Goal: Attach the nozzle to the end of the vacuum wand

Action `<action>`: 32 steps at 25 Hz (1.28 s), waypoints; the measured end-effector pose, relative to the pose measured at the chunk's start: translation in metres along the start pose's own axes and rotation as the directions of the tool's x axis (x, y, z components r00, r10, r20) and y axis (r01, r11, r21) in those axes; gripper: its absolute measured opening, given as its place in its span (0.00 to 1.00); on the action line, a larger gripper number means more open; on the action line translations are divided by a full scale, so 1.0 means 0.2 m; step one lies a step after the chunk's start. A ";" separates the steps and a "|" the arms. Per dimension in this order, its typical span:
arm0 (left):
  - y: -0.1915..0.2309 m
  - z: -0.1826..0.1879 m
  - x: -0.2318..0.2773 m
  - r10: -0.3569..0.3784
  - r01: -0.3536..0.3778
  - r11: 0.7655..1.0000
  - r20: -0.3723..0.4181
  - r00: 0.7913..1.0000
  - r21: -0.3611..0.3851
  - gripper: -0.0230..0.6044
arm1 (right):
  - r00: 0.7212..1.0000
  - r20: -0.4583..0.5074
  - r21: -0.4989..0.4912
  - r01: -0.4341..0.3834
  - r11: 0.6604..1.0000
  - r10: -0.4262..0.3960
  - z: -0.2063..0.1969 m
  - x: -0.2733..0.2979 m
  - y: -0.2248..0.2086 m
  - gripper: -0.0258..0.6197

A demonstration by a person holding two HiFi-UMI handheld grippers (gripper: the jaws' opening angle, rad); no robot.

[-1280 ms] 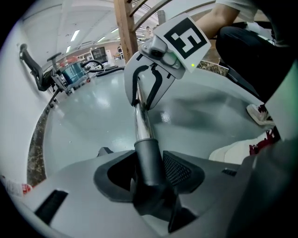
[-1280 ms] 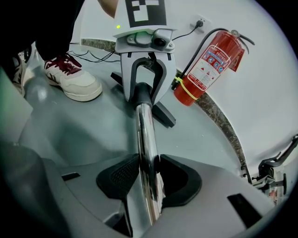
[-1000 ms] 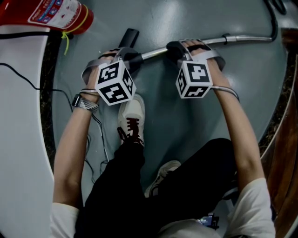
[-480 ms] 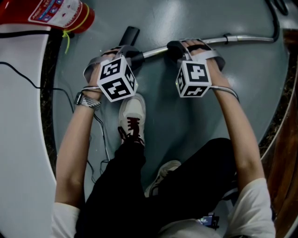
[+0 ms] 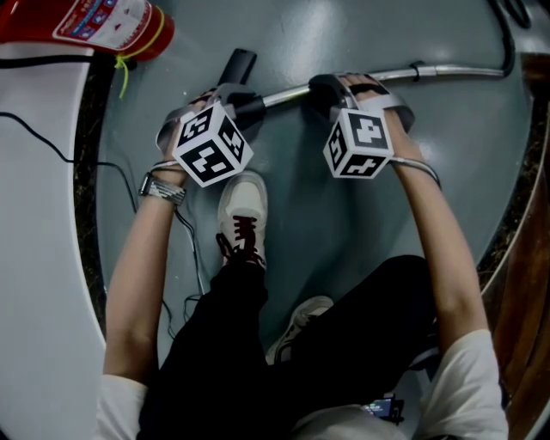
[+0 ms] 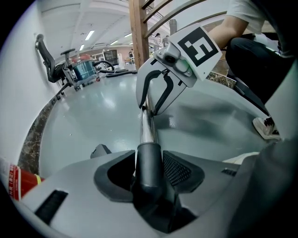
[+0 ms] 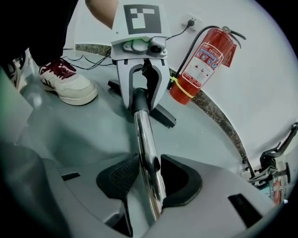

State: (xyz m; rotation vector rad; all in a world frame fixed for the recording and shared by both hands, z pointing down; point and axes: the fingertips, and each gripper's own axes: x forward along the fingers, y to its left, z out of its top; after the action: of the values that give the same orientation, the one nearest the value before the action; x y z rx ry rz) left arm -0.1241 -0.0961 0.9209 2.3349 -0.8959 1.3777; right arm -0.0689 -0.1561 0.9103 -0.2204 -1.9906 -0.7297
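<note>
Firmly clamping the nozzle (image 6: pixel 149 155) by its black collar in the left gripper (image 6: pixel 148 171), at about eleven o'clock in the head view. Pinching the chrome vacuum wand (image 7: pixel 143 135) in the right gripper (image 7: pixel 150 179), at about one o'clock, both pads tight on the tube. Has rolled the left gripper about its own line within the last second, shown by the turned faces of its marker cube (image 5: pixel 211 143), while keeping the right one in place. Reads as a twist to seat the collar on the wand's end. Looks already butted onto the tube with no gap showing, though cannot confirm a lock.

Further out, finds the nozzle's flat head resting on a glossy grey-green floor (image 5: pixel 318 215). Passes a white trainer (image 5: pixel 243 206) at six o'clock of the left gripper, then a black cable (image 5: pixel 191 258) at seven. Ends at a red fire extinguisher (image 5: pixel 86 24) at eleven, against a curved white wall (image 5: pixel 34 284) with a dark speckled skirting strip (image 5: pixel 86 172). Beyond, glimpses a lit hall and a wooden post (image 6: pixel 138 32).
</note>
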 end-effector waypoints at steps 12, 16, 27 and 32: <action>0.06 0.08 -0.11 0.035 -0.016 0.984 0.109 0.993 -0.175 0.30 | 0.997 0.074 0.174 0.026 0.984 -0.039 -0.01 -0.09 -0.09 0.27; 0.11 0.11 -0.16 0.088 -0.050 0.969 0.151 0.985 -0.241 0.25 | 0.989 0.128 0.268 0.039 0.963 -0.076 0.01 -0.13 -0.11 0.27; 0.24 0.23 -0.32 0.233 -0.152 0.935 0.232 0.945 -0.321 0.07 | 0.959 0.210 0.450 0.079 0.889 -0.192 0.01 -0.28 -0.25 0.15; 0.26 0.26 -0.36 0.256 -0.169 0.930 0.247 0.935 -0.325 0.04 | 0.949 0.228 0.462 0.092 0.882 -0.219 0.02 -0.35 -0.28 0.11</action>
State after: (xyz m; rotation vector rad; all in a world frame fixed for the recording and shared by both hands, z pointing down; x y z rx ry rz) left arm -0.1475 -0.1376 0.8287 2.2803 -1.3774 0.9017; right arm -0.0600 -0.1887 0.8283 0.1261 -2.4041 -0.3301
